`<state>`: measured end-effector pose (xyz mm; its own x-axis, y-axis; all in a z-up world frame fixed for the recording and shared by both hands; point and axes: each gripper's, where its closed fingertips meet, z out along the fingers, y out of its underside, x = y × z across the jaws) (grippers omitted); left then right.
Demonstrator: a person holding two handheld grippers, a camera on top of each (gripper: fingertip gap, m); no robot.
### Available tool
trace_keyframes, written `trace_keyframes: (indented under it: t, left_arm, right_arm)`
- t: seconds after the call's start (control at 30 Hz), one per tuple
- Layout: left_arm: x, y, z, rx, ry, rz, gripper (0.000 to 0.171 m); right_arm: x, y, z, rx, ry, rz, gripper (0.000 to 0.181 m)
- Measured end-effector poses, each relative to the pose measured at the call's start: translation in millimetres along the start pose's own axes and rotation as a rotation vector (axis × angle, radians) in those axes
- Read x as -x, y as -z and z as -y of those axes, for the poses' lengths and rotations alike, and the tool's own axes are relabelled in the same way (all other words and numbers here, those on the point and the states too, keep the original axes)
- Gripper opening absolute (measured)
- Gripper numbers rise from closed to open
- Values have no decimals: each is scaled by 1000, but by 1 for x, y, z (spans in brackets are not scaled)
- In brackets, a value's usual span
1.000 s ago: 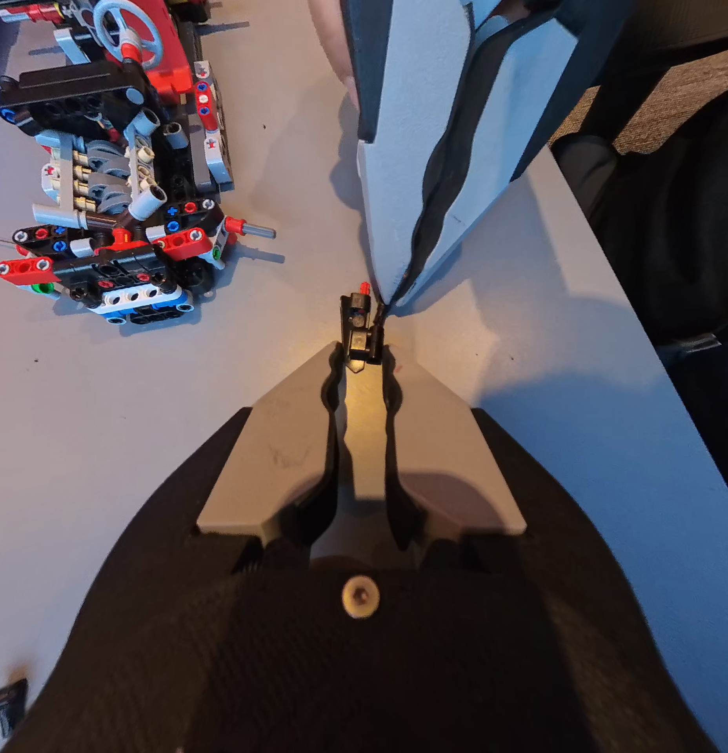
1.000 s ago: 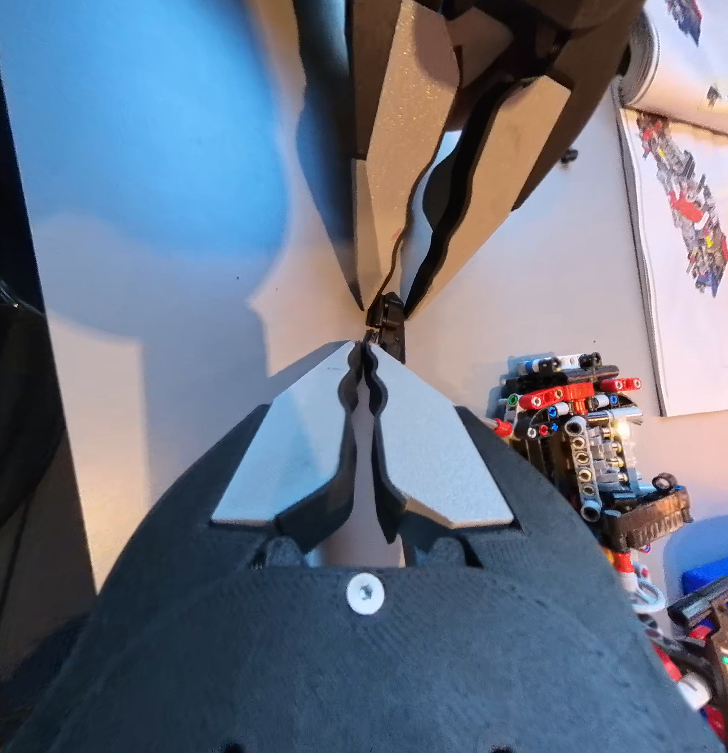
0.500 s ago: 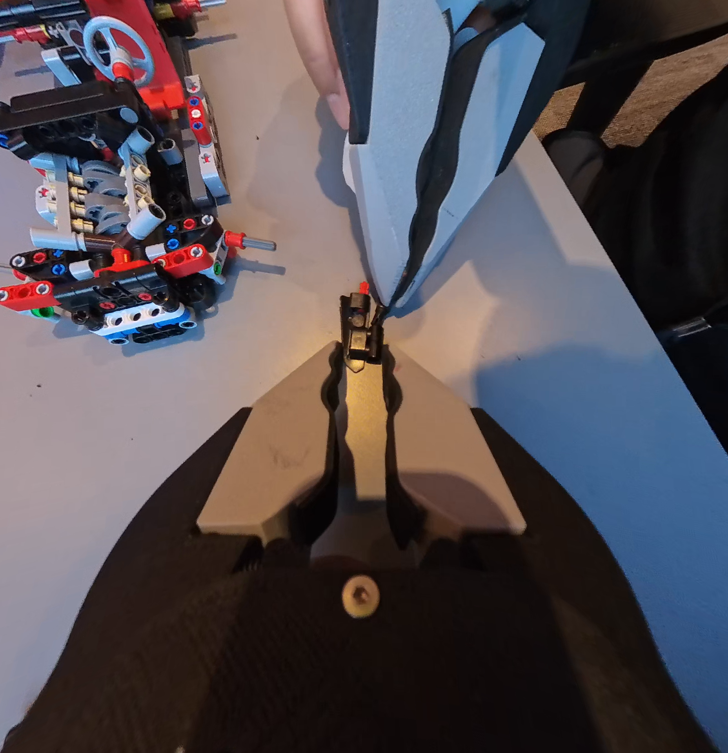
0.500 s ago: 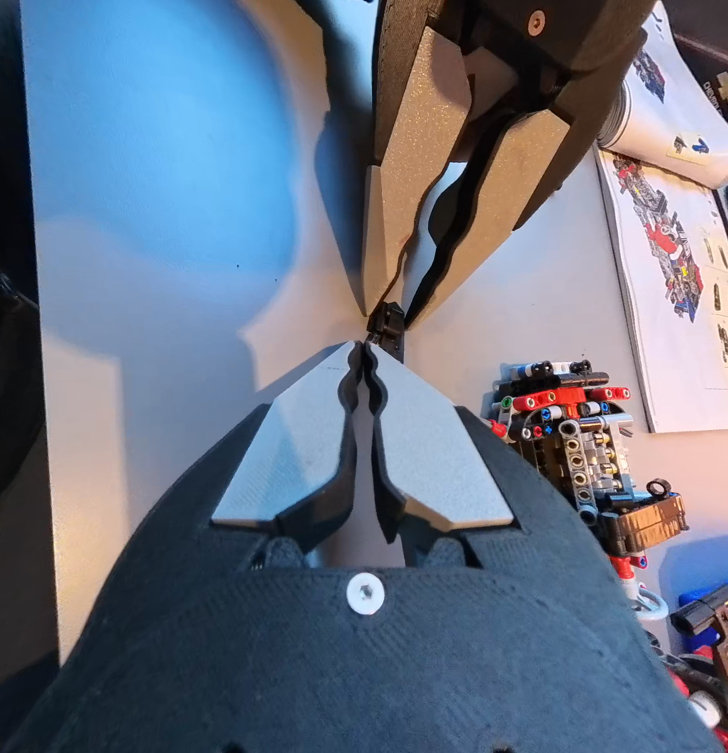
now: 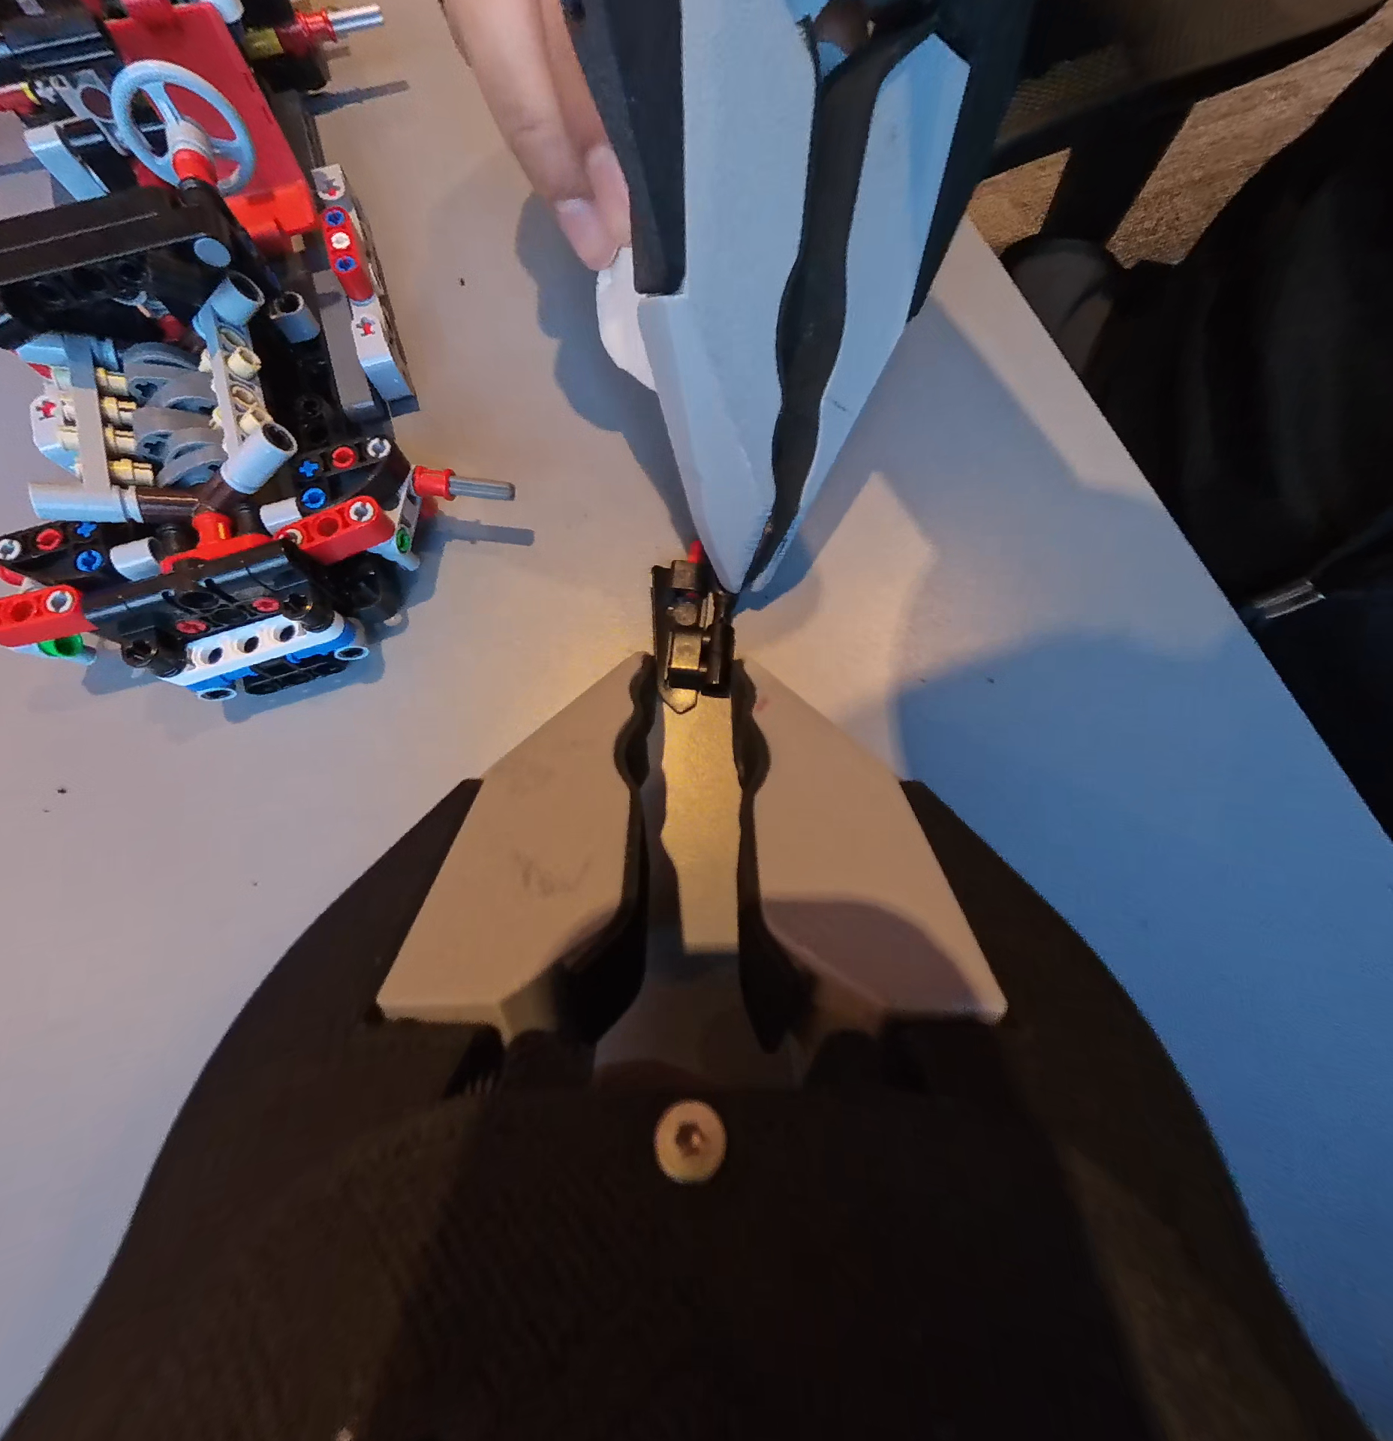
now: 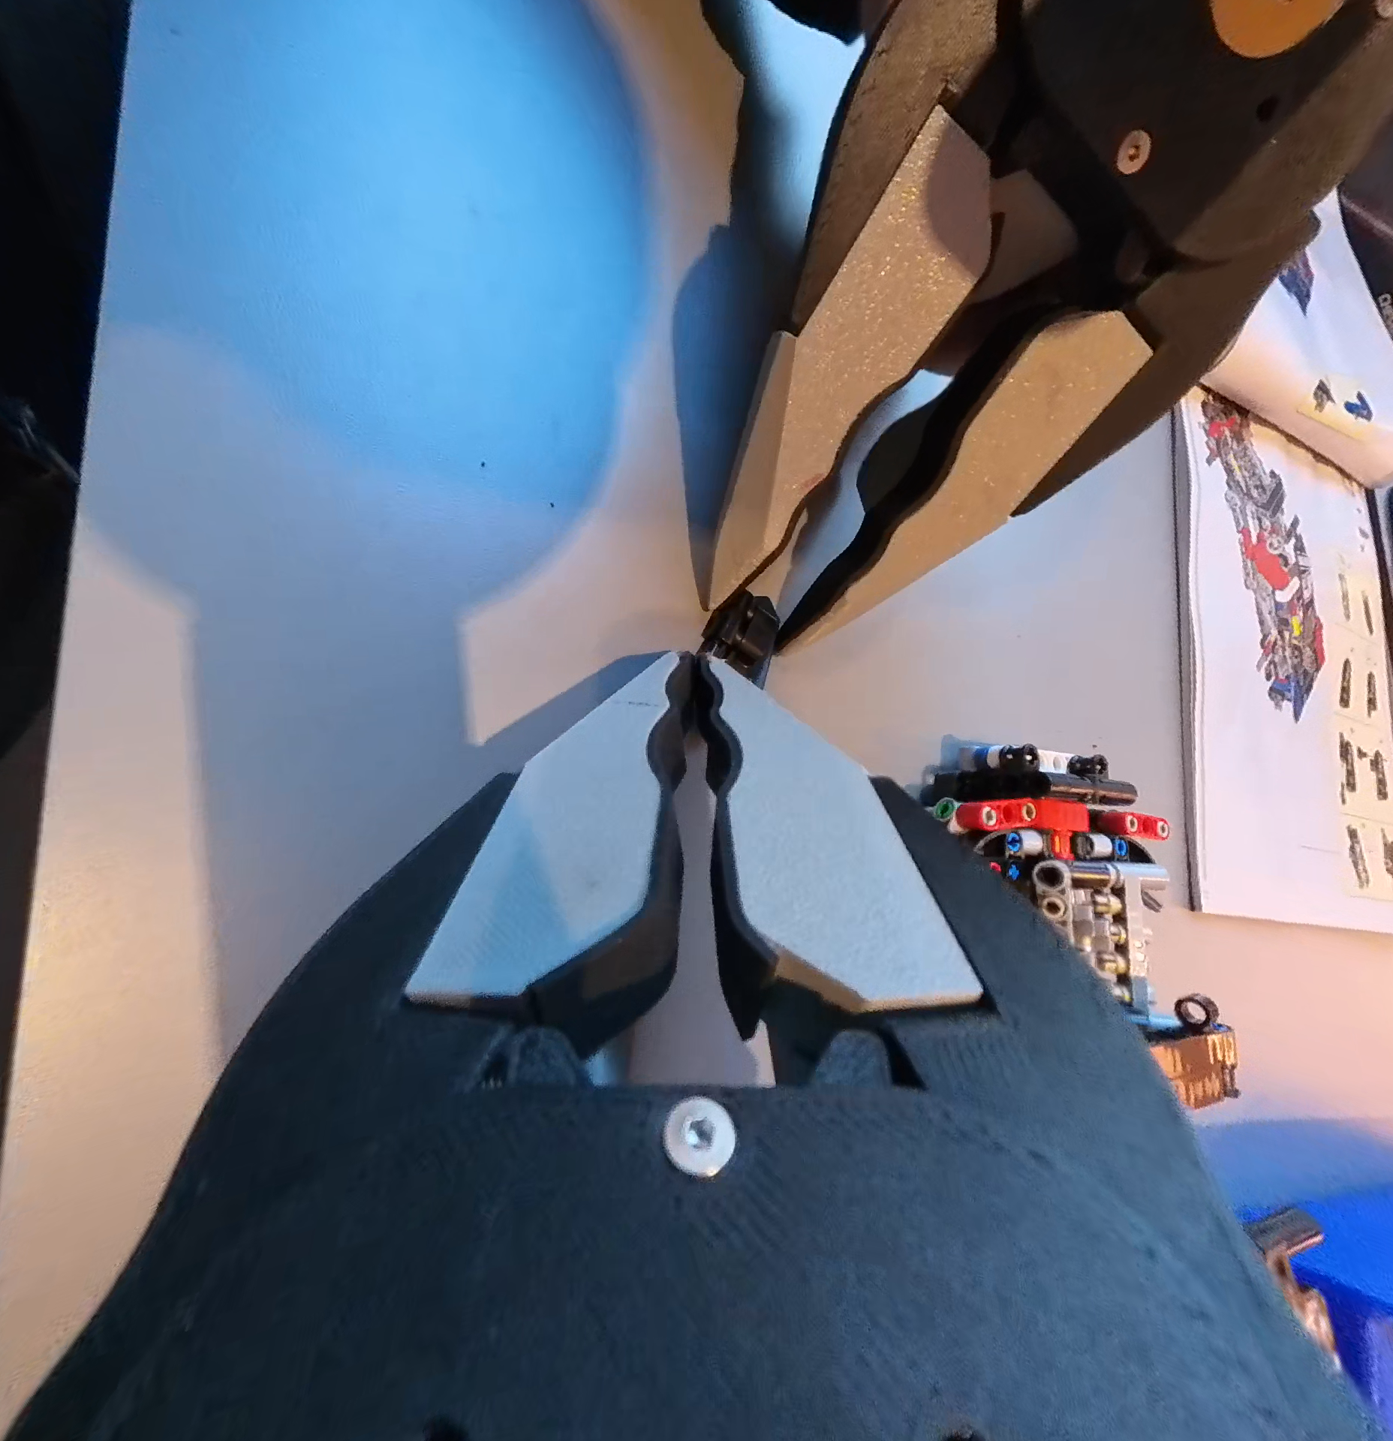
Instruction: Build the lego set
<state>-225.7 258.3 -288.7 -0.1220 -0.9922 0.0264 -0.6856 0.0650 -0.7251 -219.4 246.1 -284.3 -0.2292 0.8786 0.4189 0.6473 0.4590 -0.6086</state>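
A small black lego piece [image 5: 689,628] with a red pin at its far end is held between both grippers just above the grey table [image 5: 210,819]. My left gripper [image 5: 689,674] is shut on its near end. The right gripper comes down from above in this view, its tips [image 5: 744,569] pinched at the piece's far end. In the right wrist view my right gripper [image 6: 692,663] is shut, tips against the black piece [image 6: 744,631]; what exactly it pinches is hidden. The left gripper [image 6: 744,616] grips the piece from above there.
The half-built lego car [image 5: 179,437] lies to the left on the table and shows in the right wrist view [image 6: 1068,881]. An instruction booklet [image 6: 1286,663] lies beyond it. A hand [image 5: 553,148] is at the top. The table edge [image 5: 1146,507] runs on the right. The grippers are tip to tip, or close to it.
Both grippers have stayed pinched on the black piece. The pair has shifted slightly and tilted, so the hand and more of the car and booklet come into view.
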Motion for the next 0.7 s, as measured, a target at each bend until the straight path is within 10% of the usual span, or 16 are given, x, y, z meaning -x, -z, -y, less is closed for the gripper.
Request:
trace_keyframes:
  t: [0.7]
  left_arm:
    - [-1, -2, 2, -2, -3, -18, 15]
  right_arm:
    - [2, 2, -1, 2, -11, 92, 0]
